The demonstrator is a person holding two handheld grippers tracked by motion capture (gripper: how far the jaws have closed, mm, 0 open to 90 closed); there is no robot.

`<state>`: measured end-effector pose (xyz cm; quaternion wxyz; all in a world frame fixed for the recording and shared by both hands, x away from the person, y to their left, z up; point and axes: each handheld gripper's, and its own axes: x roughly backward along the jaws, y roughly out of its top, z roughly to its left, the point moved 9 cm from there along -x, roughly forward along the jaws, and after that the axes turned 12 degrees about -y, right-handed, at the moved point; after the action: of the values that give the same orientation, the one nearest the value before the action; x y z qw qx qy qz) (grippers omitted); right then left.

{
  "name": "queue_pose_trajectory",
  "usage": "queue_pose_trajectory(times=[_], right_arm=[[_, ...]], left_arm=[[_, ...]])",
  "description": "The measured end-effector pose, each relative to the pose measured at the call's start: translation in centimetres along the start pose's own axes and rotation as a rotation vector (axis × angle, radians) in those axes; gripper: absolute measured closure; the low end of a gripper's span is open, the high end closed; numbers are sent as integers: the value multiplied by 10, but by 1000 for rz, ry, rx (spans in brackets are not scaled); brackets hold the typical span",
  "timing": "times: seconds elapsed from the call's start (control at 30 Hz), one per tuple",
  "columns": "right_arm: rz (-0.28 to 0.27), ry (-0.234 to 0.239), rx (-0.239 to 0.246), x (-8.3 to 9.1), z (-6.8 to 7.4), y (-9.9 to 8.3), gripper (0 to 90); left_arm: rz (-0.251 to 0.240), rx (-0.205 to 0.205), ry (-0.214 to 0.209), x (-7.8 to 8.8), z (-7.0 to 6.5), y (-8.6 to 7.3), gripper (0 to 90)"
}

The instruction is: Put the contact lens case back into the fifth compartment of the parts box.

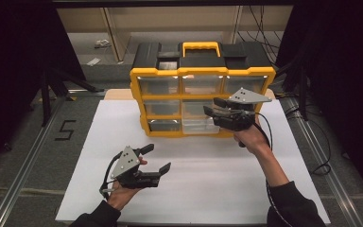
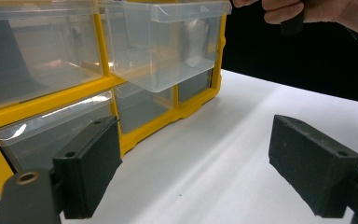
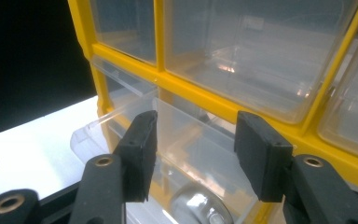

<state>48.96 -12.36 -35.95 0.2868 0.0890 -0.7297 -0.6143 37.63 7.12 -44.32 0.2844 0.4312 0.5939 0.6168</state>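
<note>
I have the right gripper (image 3: 193,154) at the yellow organizer (image 1: 202,101), jaws half-open astride a pulled-out clear drawer (image 3: 177,140), pads not visibly pressing. My left gripper (image 1: 158,158) idles open over the table (image 1: 208,189). Next I'd judge: close, then draw it straight.

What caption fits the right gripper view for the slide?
Right gripper poised with open jaws over a pulled-out clear drawer of the yellow organizer.
</note>
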Motion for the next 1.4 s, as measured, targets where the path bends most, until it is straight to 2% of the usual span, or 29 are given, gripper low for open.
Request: queue_pose_trajectory(times=[0.23,0.57,0.8,1.4], right_arm=[[-16,8,19,5,4,5,451],[-38,23,40,18,13,14,319],[-31,44,25,27,18,13,262],[-16,91,61,38,40,7,217]], left_arm=[[2,-3,0,0,0,0,164],[1,-2,1,0,0,0,164],[3,-2,-1,0,0,0,164],[-3,-1,1,1,0,1,164]])
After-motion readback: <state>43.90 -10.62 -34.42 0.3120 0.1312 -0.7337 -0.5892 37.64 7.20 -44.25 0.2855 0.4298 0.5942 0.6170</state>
